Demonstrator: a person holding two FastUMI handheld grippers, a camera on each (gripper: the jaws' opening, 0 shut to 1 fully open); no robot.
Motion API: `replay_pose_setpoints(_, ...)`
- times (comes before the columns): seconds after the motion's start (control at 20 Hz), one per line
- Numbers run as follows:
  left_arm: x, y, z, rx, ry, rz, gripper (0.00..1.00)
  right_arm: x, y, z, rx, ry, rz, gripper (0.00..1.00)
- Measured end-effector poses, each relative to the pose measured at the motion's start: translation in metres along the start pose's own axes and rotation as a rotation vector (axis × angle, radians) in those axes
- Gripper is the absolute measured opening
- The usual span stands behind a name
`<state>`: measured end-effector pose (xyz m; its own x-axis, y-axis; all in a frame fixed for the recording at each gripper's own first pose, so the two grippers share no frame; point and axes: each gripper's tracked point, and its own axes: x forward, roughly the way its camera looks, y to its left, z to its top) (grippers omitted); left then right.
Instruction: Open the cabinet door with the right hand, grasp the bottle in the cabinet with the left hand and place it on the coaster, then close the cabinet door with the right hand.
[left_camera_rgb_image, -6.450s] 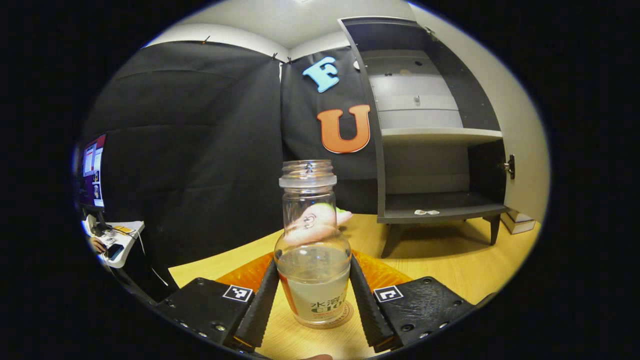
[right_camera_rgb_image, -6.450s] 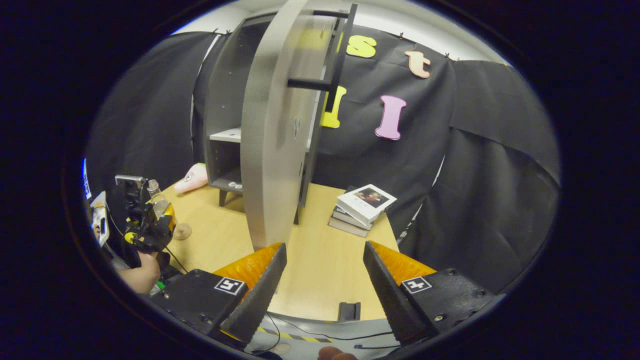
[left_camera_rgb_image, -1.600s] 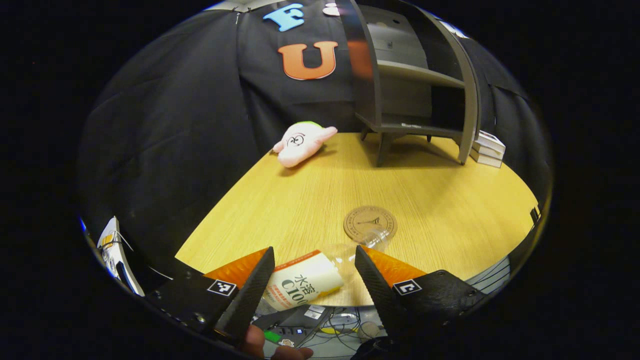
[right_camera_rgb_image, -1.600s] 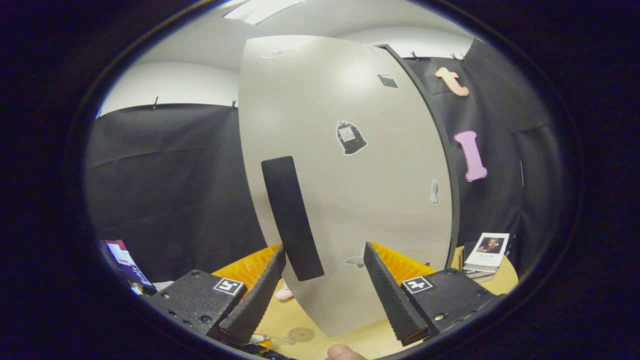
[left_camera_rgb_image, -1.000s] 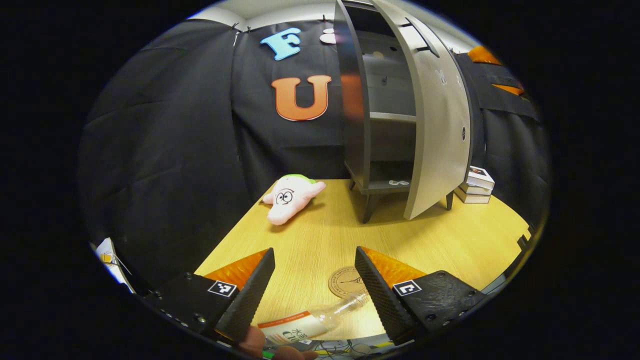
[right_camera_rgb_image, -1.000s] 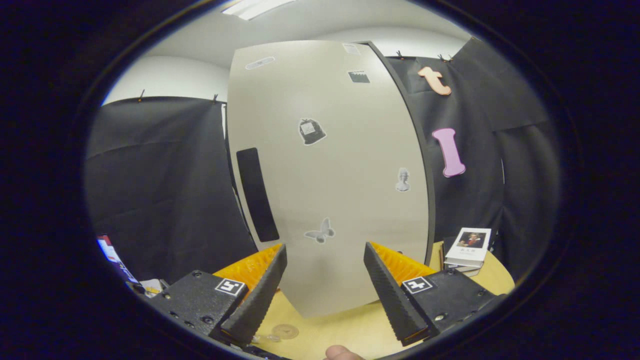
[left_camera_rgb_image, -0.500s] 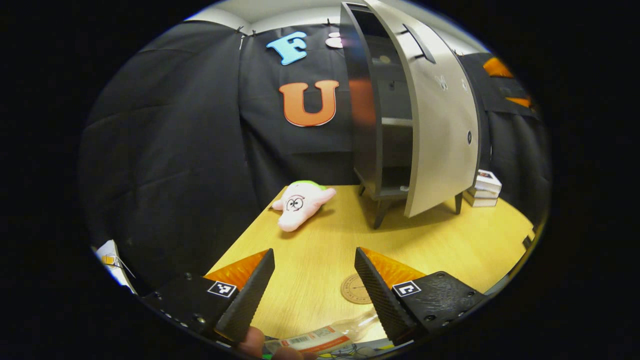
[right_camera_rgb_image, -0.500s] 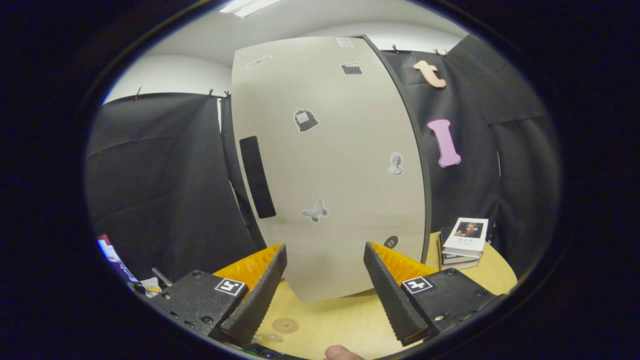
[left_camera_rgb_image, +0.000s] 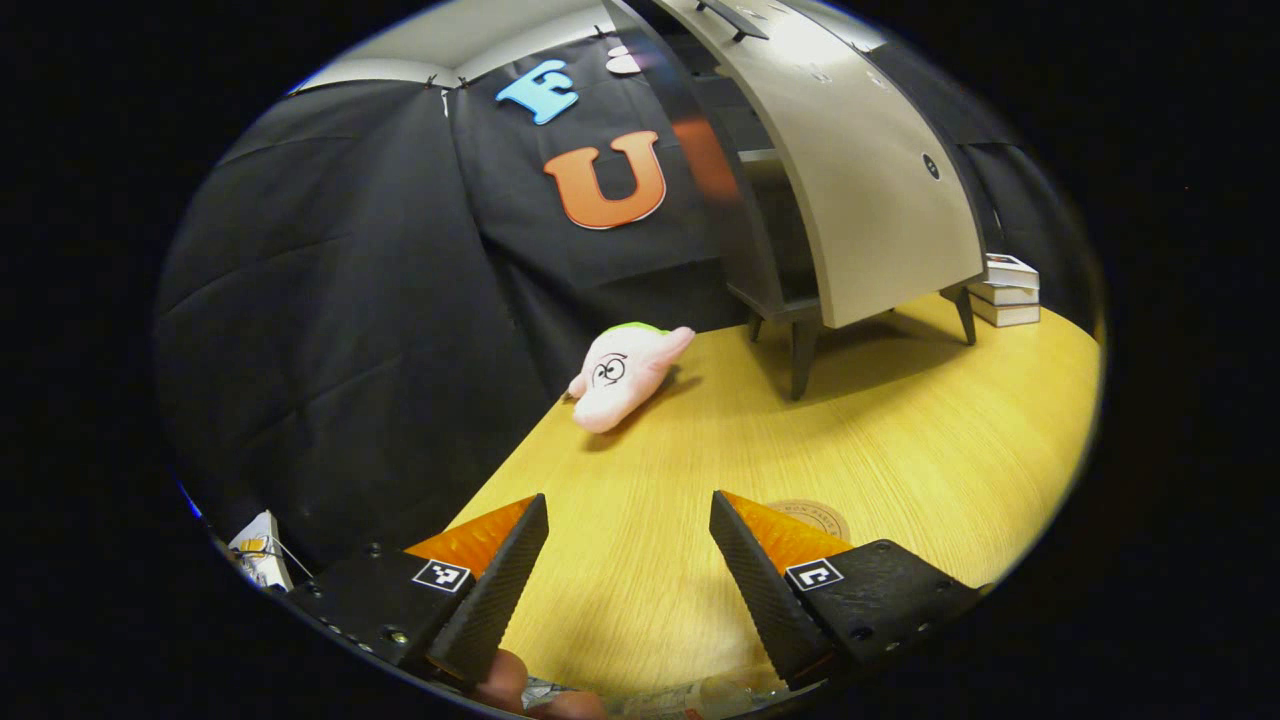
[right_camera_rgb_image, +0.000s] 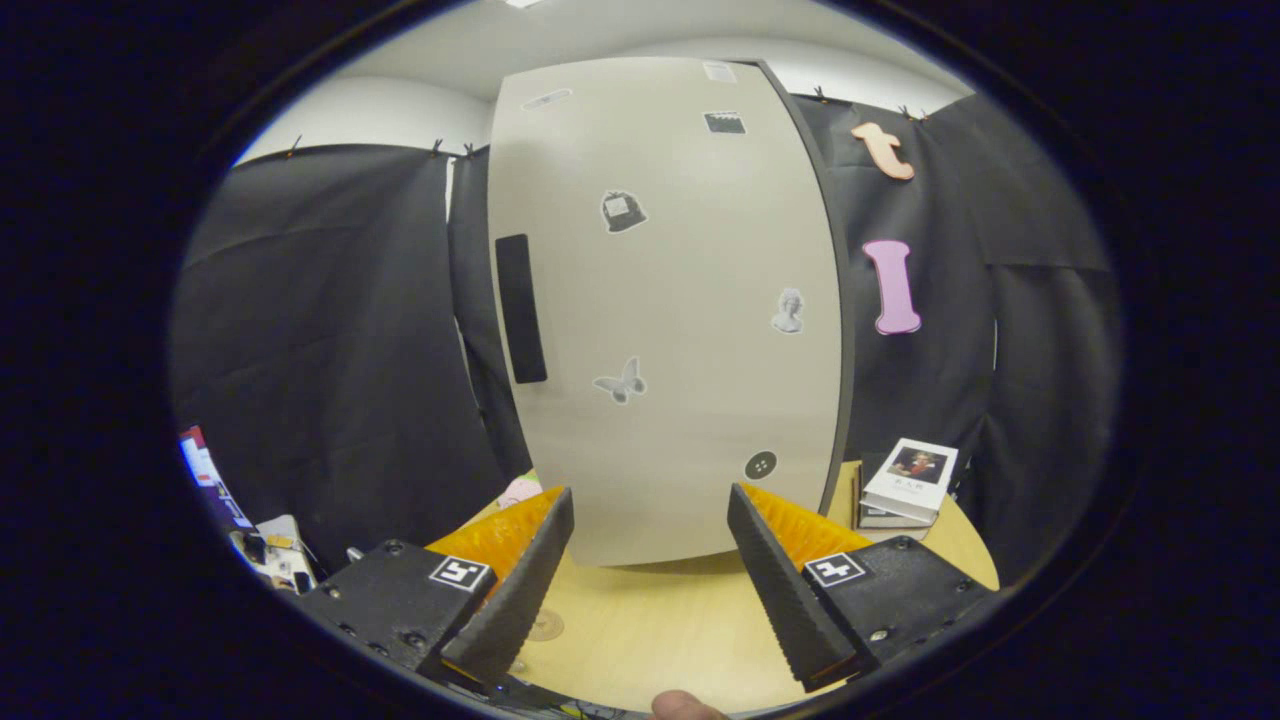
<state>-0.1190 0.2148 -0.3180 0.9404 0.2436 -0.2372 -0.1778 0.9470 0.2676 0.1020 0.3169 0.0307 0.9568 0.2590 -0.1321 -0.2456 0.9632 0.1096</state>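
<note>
My left gripper (left_camera_rgb_image: 628, 500) hangs open over the wooden table (left_camera_rgb_image: 900, 420) with nothing between its fingers. The round brown coaster (left_camera_rgb_image: 815, 512) is bare and peeks out beside the right finger. At the table's near edge, below the fingers, a clear sliver shows that looks like the bottle (left_camera_rgb_image: 700, 692) lying on its side. The grey cabinet's door (left_camera_rgb_image: 860, 190) stands only slightly ajar. My right gripper (right_camera_rgb_image: 649, 491) is open, a short way in front of the door (right_camera_rgb_image: 680, 330), apart from its dark handle (right_camera_rgb_image: 520, 308). In the right gripper view the coaster (right_camera_rgb_image: 545, 626) lies low on the left.
A pink plush toy (left_camera_rgb_image: 625, 372) lies on the table left of the cabinet. A stack of books (right_camera_rgb_image: 908, 480) sits to the right of the cabinet (left_camera_rgb_image: 1005, 290). A fingertip (left_camera_rgb_image: 510, 678) shows under the left gripper. A cluttered desk (right_camera_rgb_image: 270, 545) lies beyond the table's left edge.
The door has swung from wide open to nearly shut, and my right gripper has backed off it. The bottle, earlier upright in my left gripper, now lies loose and has slid to the view's bottom edge.
</note>
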Motion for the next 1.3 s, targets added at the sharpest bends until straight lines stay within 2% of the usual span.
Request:
replay_pose_setpoints(0.05,0.0,0.002,0.026,-0.011,-0.081,0.002,0.99,0.0,-0.001,0.0,-0.008,0.0,-0.002,0.95)
replay_pose_setpoints(0.1,0.006,-0.004,0.041,-0.009,-0.144,-0.018,0.98,0.001,-0.001,-0.003,-0.007,0.004,0.0,0.99)
replay_pose_setpoints(0.15,0.021,-0.014,0.045,0.012,-0.144,-0.046,0.98,0.003,-0.001,-0.005,0.001,0.008,0.003,0.96)
replay_pose_setpoints(0.2,0.036,-0.026,0.029,0.053,-0.068,-0.08,0.97,0.005,-0.001,-0.008,0.011,0.015,0.004,1.0)
replay_pose_setpoints(0.3,0.045,-0.027,0.044,0.128,-0.094,-0.07,0.97,0.003,-0.005,-0.005,0.032,0.012,-0.005,0.99)
replay_pose_setpoints(0.35,0.045,-0.029,0.051,0.116,-0.099,-0.084,0.96,0.003,-0.007,-0.001,0.045,-0.003,-0.012,0.96)
replay_pose_setpoints(0.45,0.049,-0.02,0.069,0.099,-0.102,-0.077,0.96,0.006,-0.01,0.004,0.06,-0.02,-0.014,0.99)
replay_pose_setpoints(0.5,0.049,-0.014,0.079,0.088,-0.1,-0.069,0.96,0.012,-0.01,0.008,0.068,-0.024,-0.008,0.95)
replay_pose_setpoints(0.55,0.046,-0.006,0.09,0.066,-0.095,-0.061,1.0,0.019,-0.008,0.012,0.079,-0.036,0.001,0.95)
replay_pose_setpoints(0.6,0.042,0.001,0.104,0.028,-0.094,-0.067,0.96,0.029,-0.005,0.017,0.093,-0.049,0.013,1.0)
replay_pose_setpoints(0.7,0.023,0.012,0.133,-0.056,-0.104,-0.089,0.96,0.054,-0.003,0.02,0.112,-0.046,0.019,0.99)
replay_pose_setpoints(0.85,-0.005,0.017,0.188,-0.107,-0.144,-0.15,0.96,0.086,-0.002,0.016,0.167,-0.027,0.018,0.99)
replay_pose_setpoints(0.95,-0.015,0.022,0.225,-0.116,-0.184,-0.178,1.0,0.092,-0.018,0.019,0.173,-0.041,-0.046,0.95)
replay_pose_setpoints(1.0,-0.015,0.026,0.24,-0.132,-0.191,-0.186,1.0,0.092,-0.028,0.02,0.168,-0.049,-0.091,1.0)
replay_pose_setpoints(1.1,-0.017,0.029,0.251,-0.192,-0.155,-0.193,0.96,0.092,-0.045,0.02,0.146,-0.059,-0.166,0.99)
replay_pose_setpoints(1.2,-0.022,0.028,0.261,-0.226,-0.136,-0.188,0.96,0.088,-0.059,0.017,0.132,-0.067,-0.216,0.99)
replay_pose_setpoints(1.25,-0.027,0.019,0.267,-0.233,-0.141,-0.207,0.96,0.085,-0.064,0.014,0.127,-0.064,-0.233,0.95)
replay_pose_setpoints(1.3,-0.033,0.012,0.277,-0.225,-0.158,-0.219,0.97,0.083,-0.07,0.014,0.124,-0.063,-0.246,0.99)
